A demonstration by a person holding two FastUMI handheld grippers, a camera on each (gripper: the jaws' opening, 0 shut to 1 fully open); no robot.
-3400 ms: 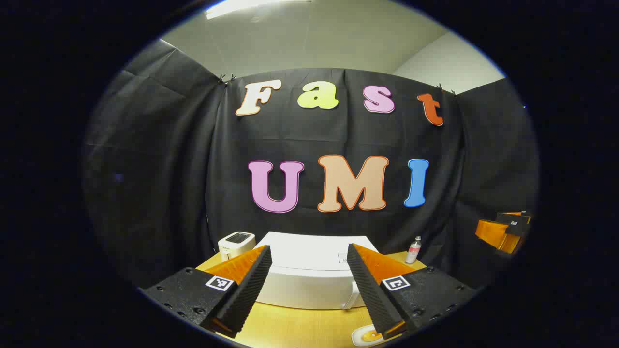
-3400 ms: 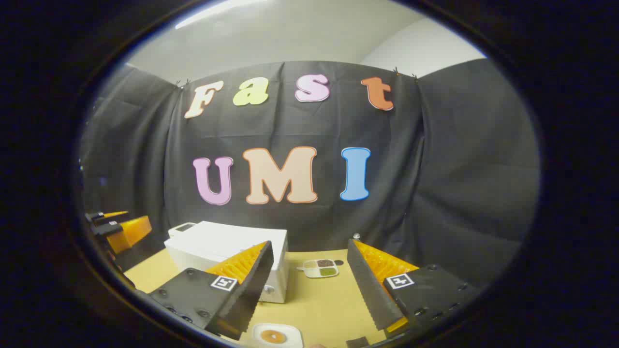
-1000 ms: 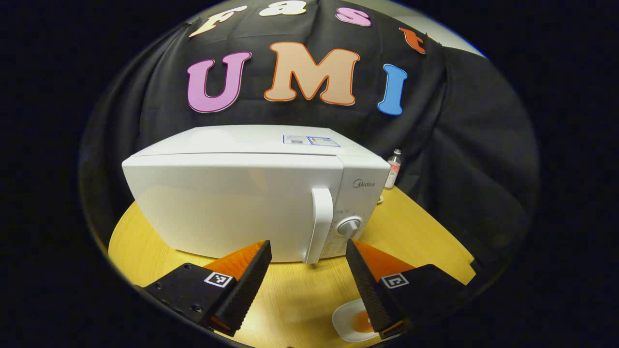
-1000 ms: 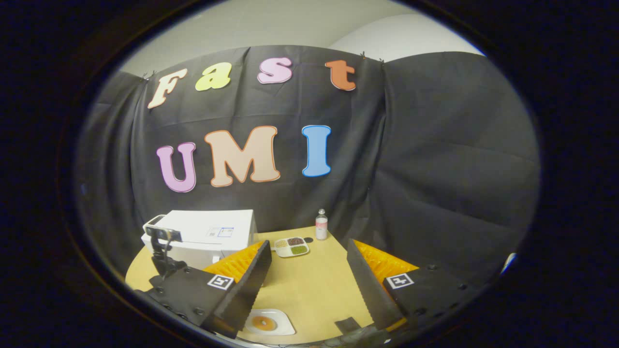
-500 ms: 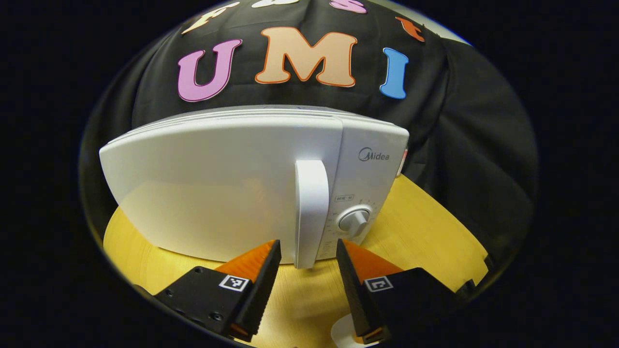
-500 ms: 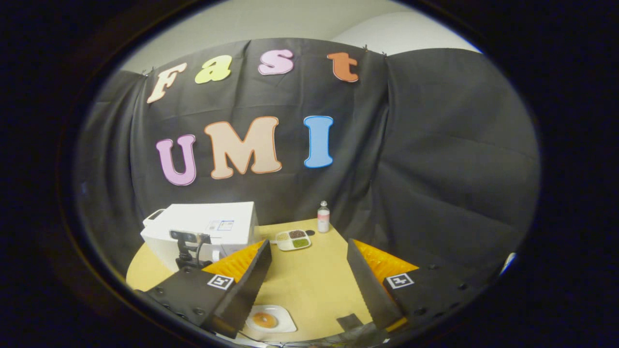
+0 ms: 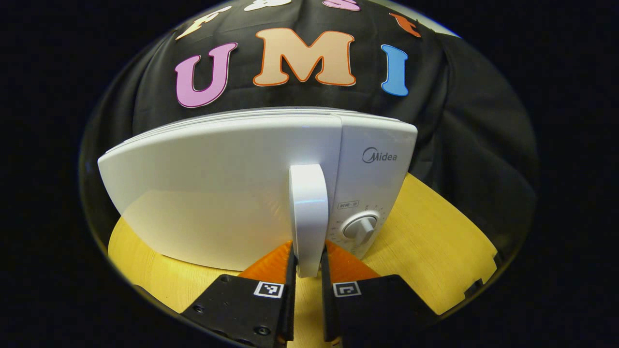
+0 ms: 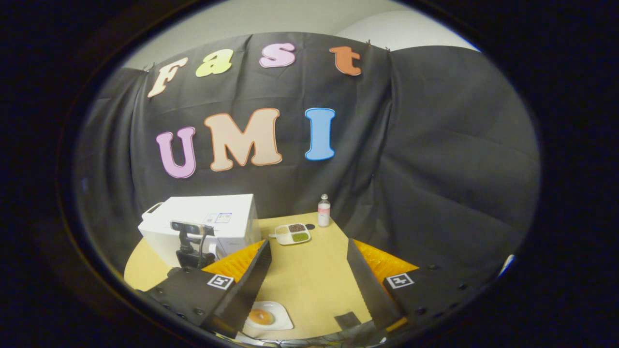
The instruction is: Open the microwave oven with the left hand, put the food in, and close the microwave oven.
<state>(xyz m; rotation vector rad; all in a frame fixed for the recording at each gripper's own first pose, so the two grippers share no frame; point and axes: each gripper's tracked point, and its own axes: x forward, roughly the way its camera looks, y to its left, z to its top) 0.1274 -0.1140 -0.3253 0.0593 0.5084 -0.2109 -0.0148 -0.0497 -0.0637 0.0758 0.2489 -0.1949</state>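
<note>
A white microwave (image 7: 217,183) stands on the wooden table (image 7: 435,232) with its door closed. My left gripper (image 7: 307,268) is shut on the lower end of the upright door handle (image 7: 307,212), one finger pressing each side. In the right gripper view the microwave (image 8: 213,217) sits at the left, with the left gripper's camera mount (image 8: 189,241) in front of it. My right gripper (image 8: 308,244) hangs open above the table, holding nothing. The food, a round brown pastry on a white plate (image 8: 265,316), lies below its left finger.
The microwave's control knob (image 7: 360,226) is right of the handle. A white sectioned dish (image 8: 291,233) and a small bottle (image 8: 323,210) stand at the back of the table (image 8: 309,280). A small dark patch (image 8: 347,320) lies near the front edge. Black cloth walls the booth.
My left gripper has moved in on the microwave's handle and closed its fingers on it. My right gripper stays open and has shifted only slightly.
</note>
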